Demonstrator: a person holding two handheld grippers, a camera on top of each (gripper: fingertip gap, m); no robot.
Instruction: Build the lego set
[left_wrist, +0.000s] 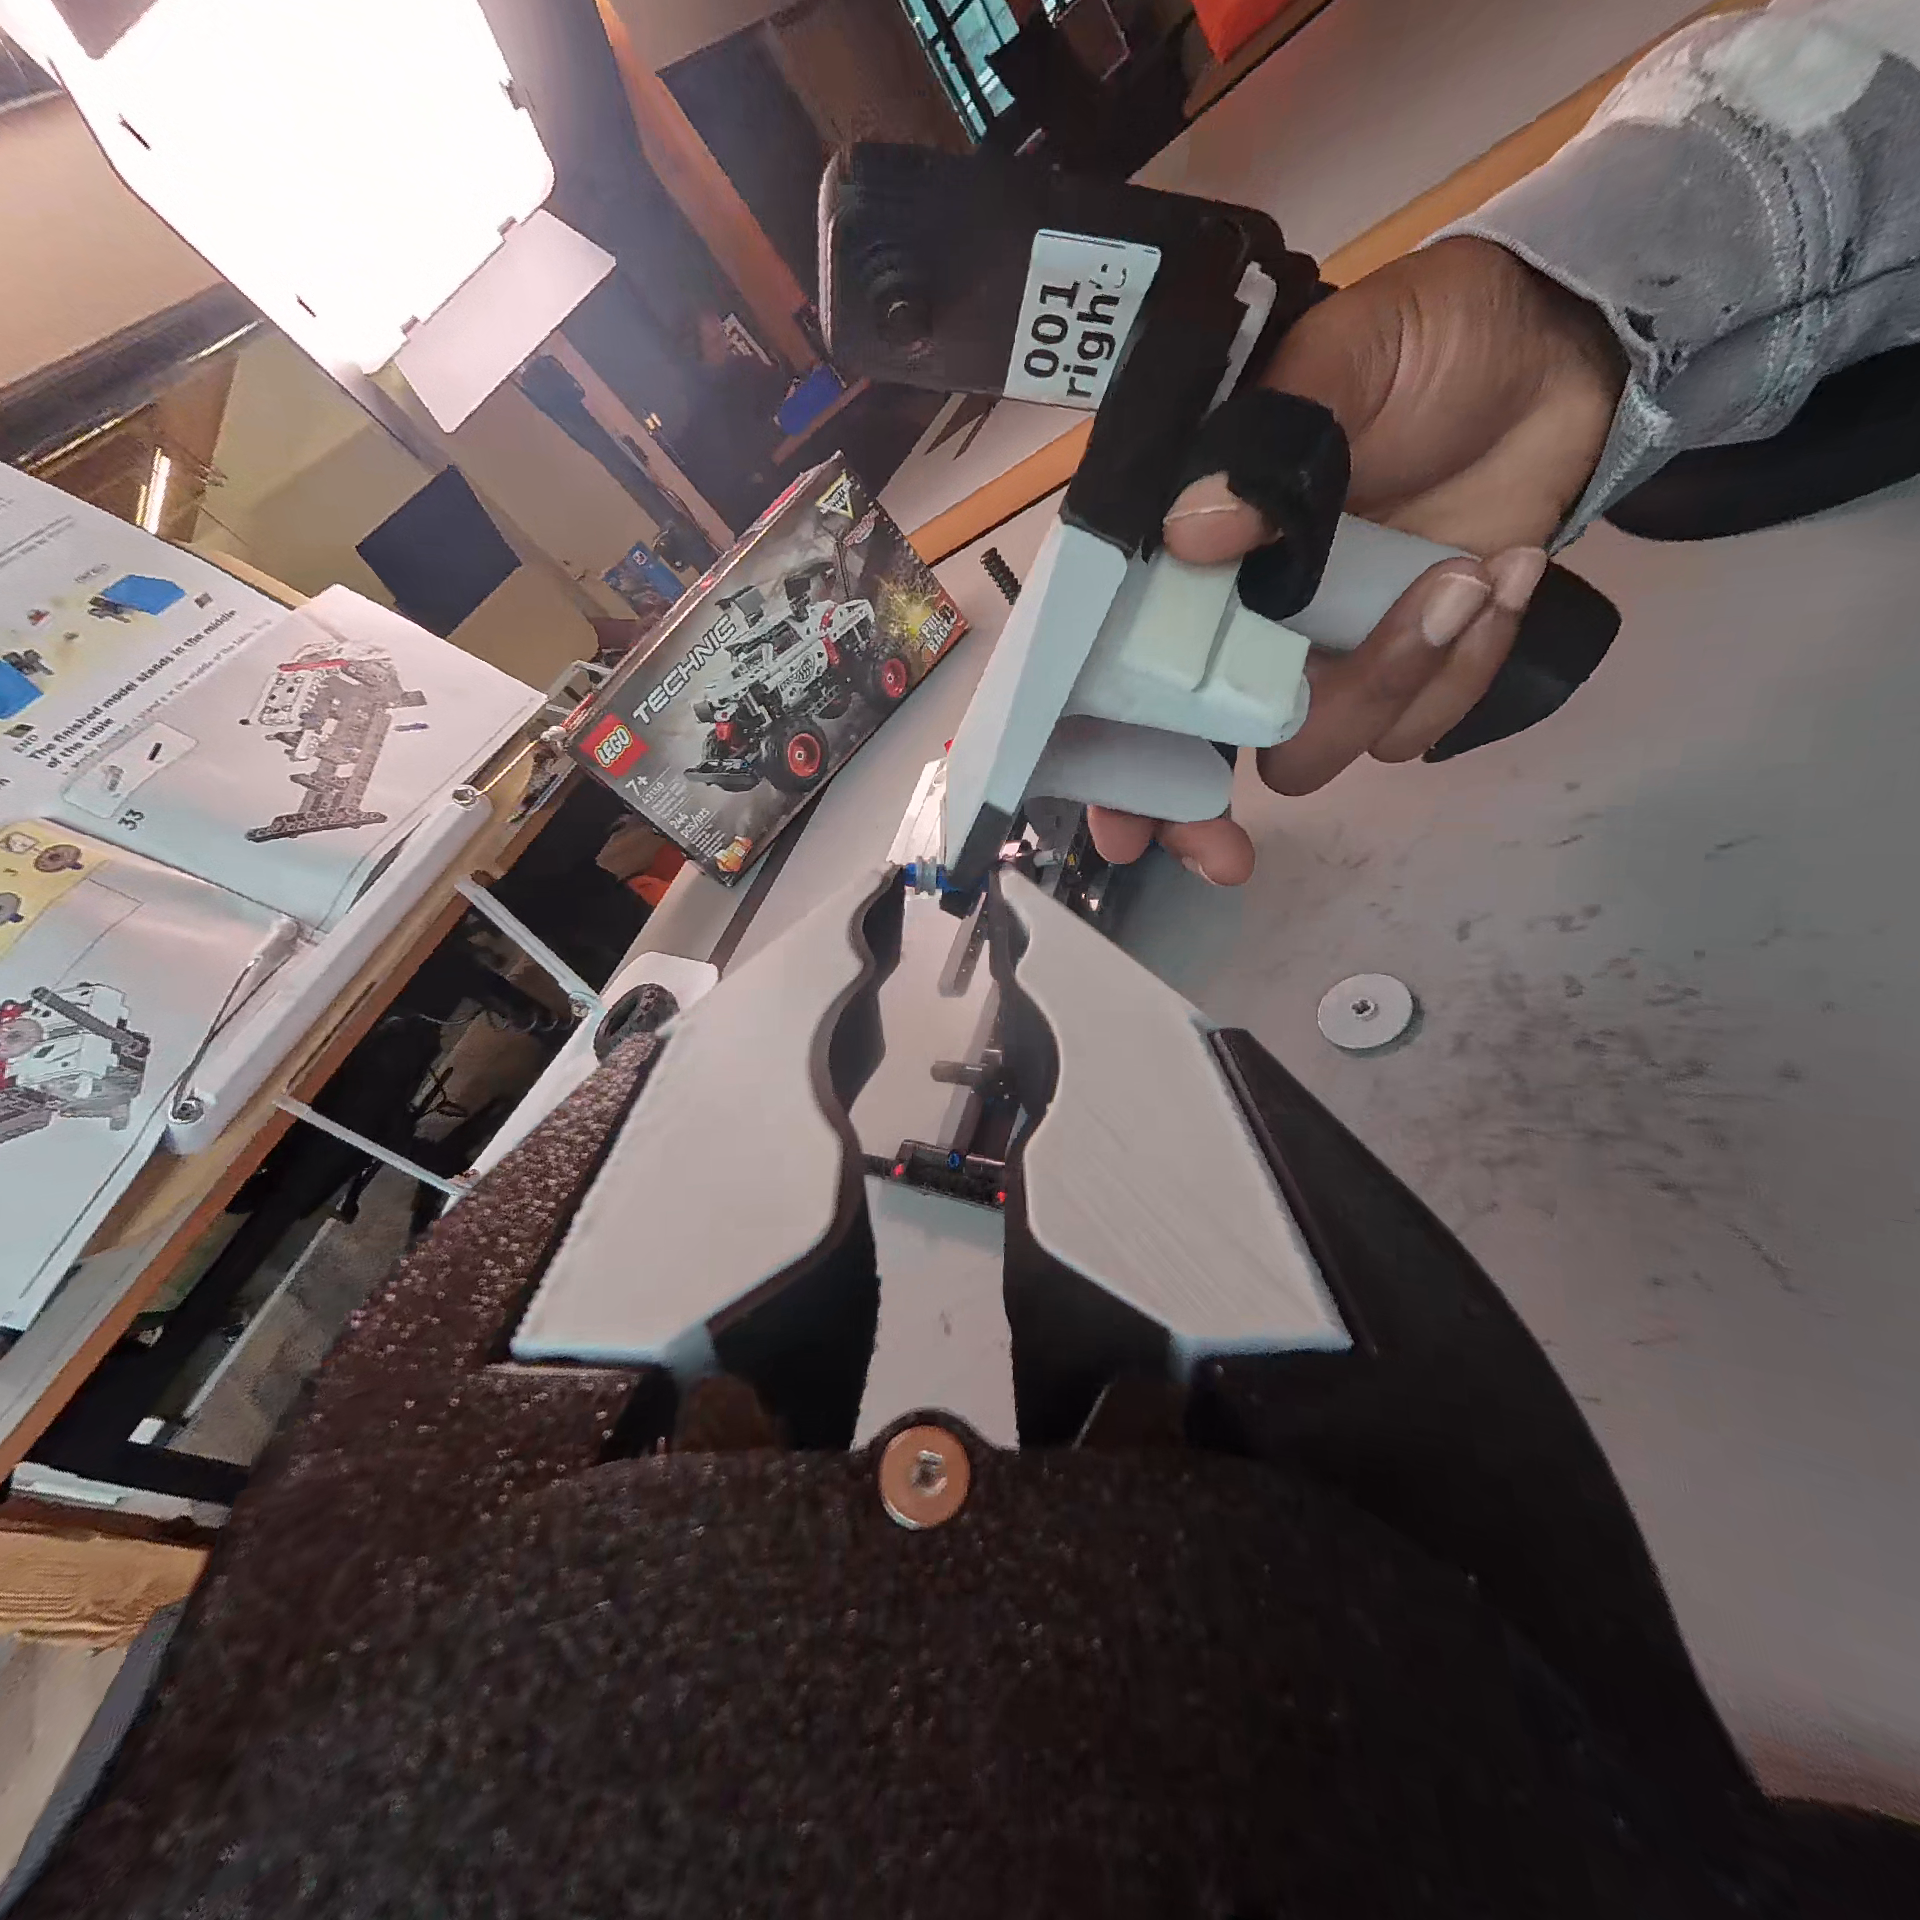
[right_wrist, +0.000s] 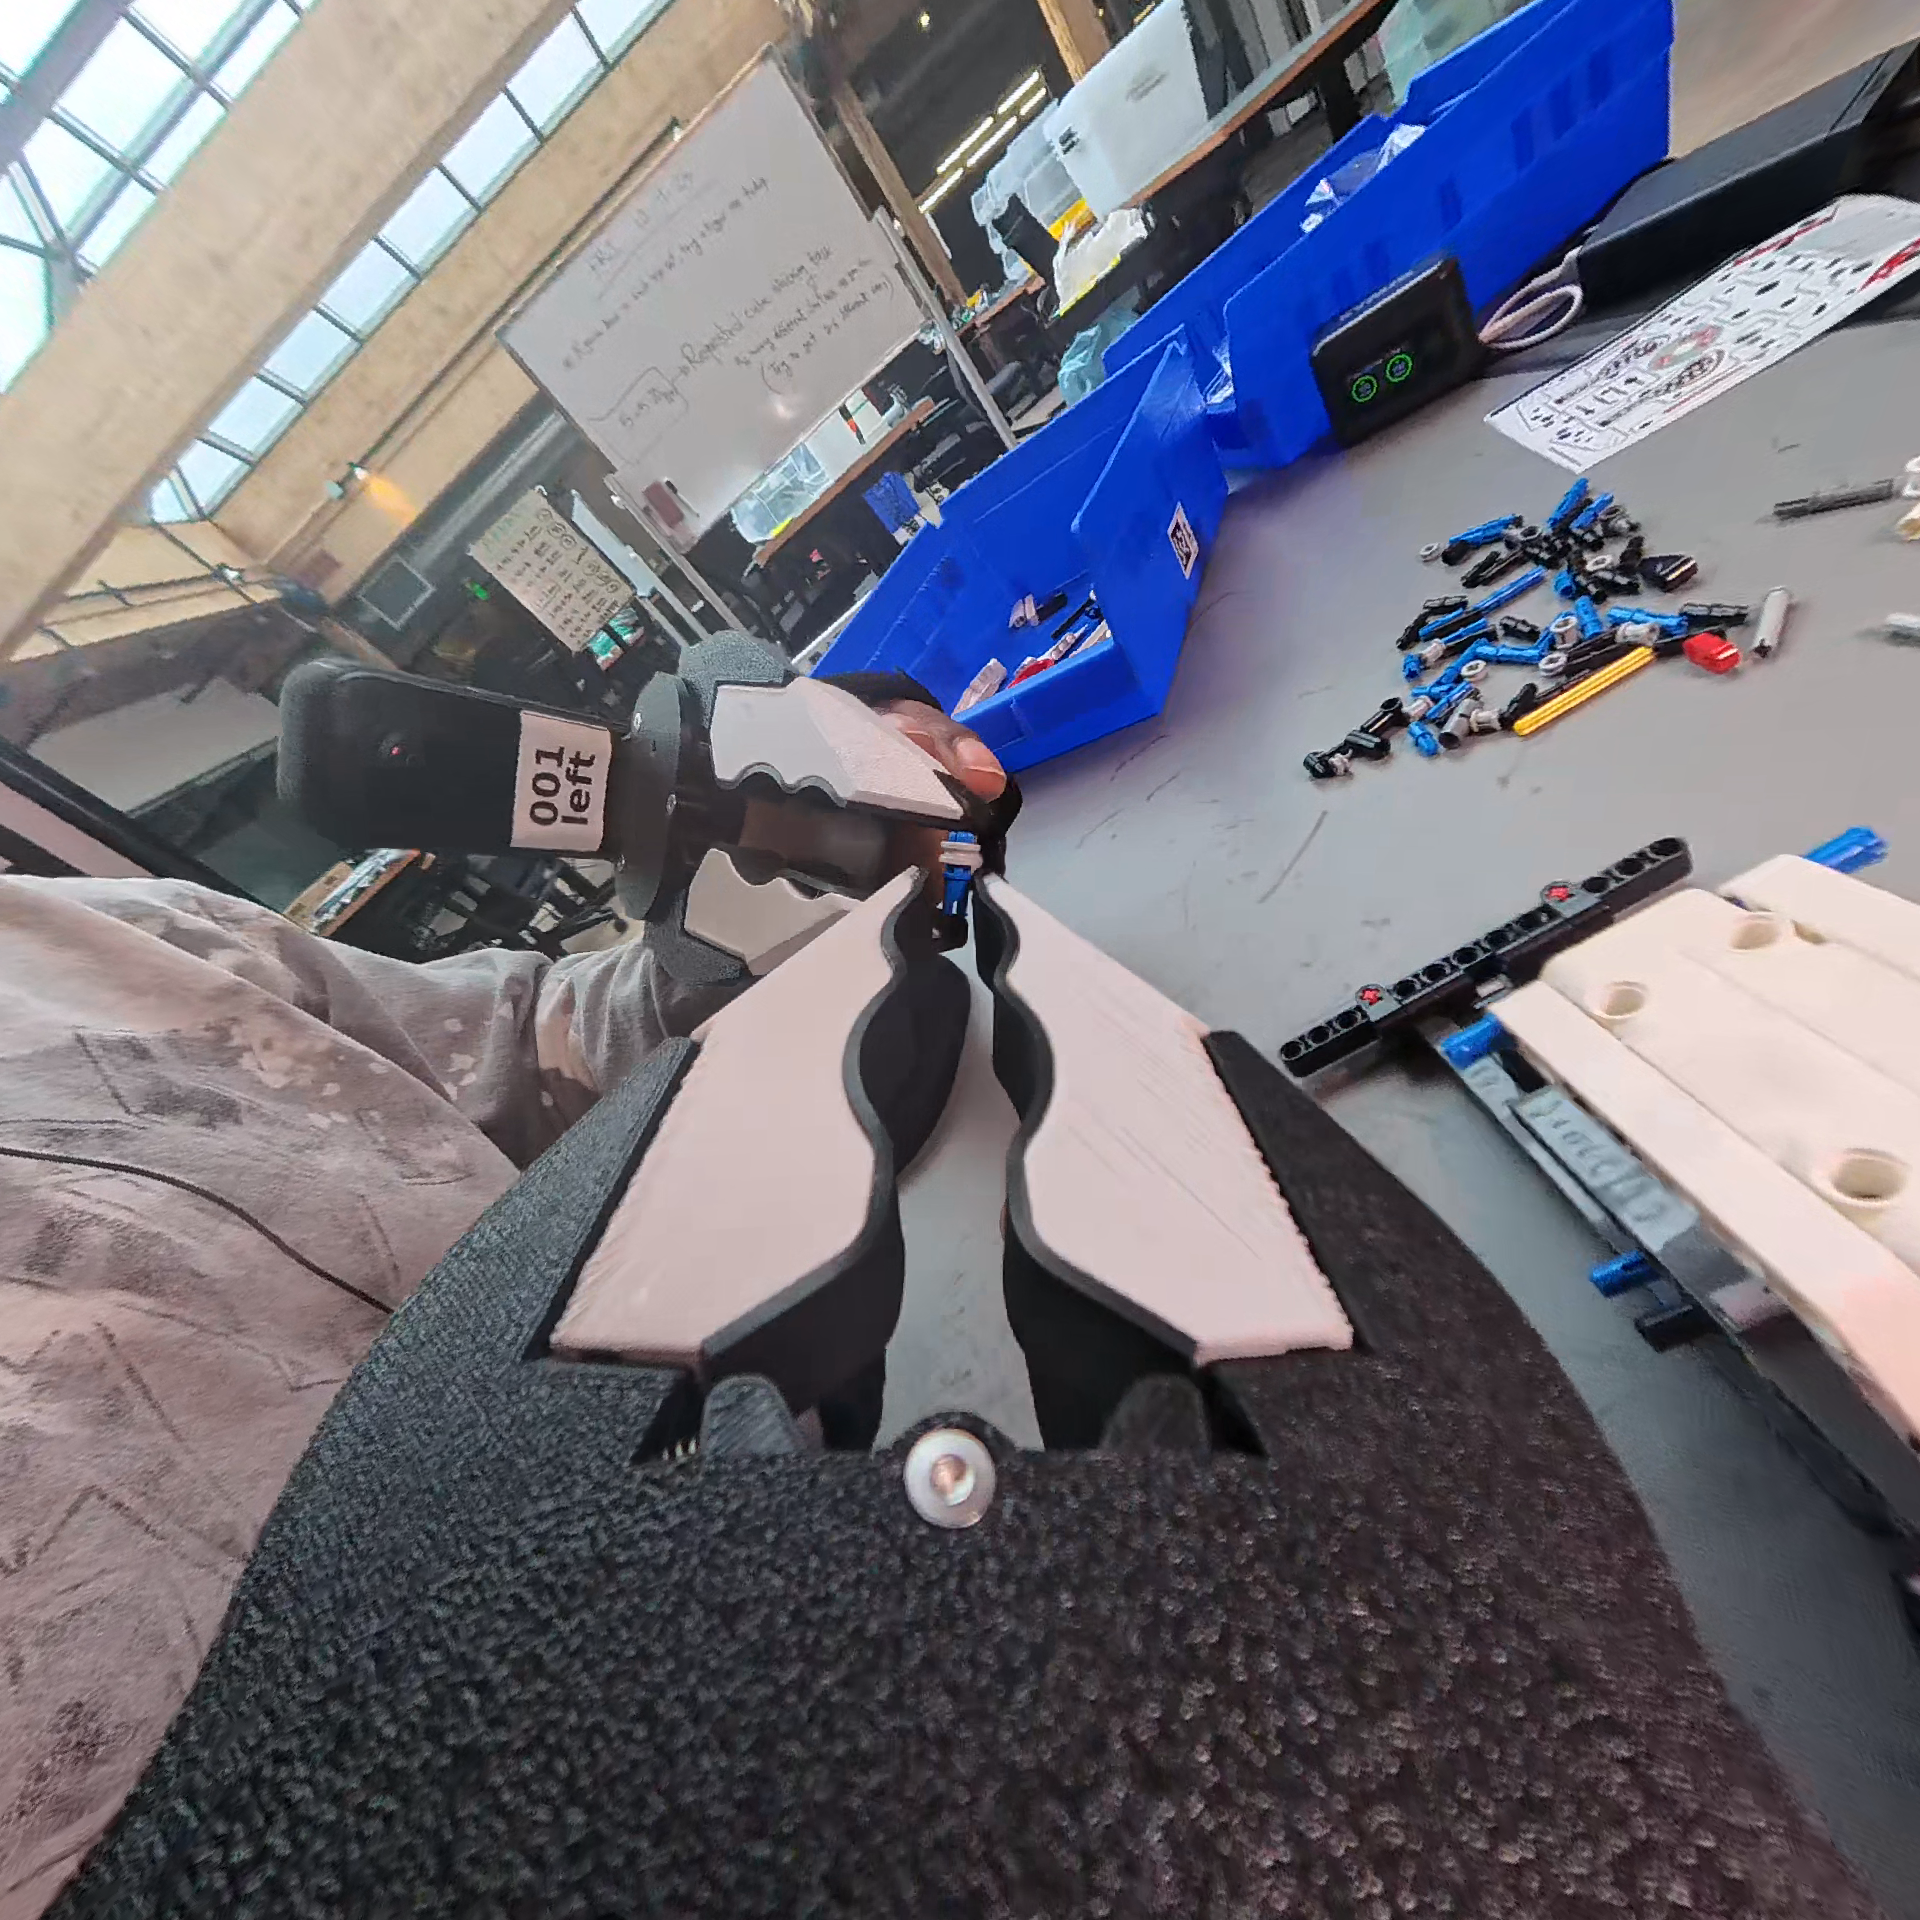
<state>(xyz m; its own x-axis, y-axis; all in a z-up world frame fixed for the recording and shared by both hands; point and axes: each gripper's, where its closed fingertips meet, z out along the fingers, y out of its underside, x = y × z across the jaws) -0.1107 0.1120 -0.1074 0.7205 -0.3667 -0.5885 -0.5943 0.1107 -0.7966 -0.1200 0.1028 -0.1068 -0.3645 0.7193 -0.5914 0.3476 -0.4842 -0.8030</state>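
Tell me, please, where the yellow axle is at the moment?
In the right wrist view, the yellow axle lies on the grey table at upper right, along the near edge of the loose pin pile, beside a red piece.

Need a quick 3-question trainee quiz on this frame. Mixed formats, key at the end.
1. True or false: the right gripper is empty.
2. The pile of loose parts lies: A in a drawer, B on the table, C on the floor.
3. Fill in: near the open booklet sits the set's ____.

Key: 1 false, it pinches a blue pin; 2 B; 3 box.
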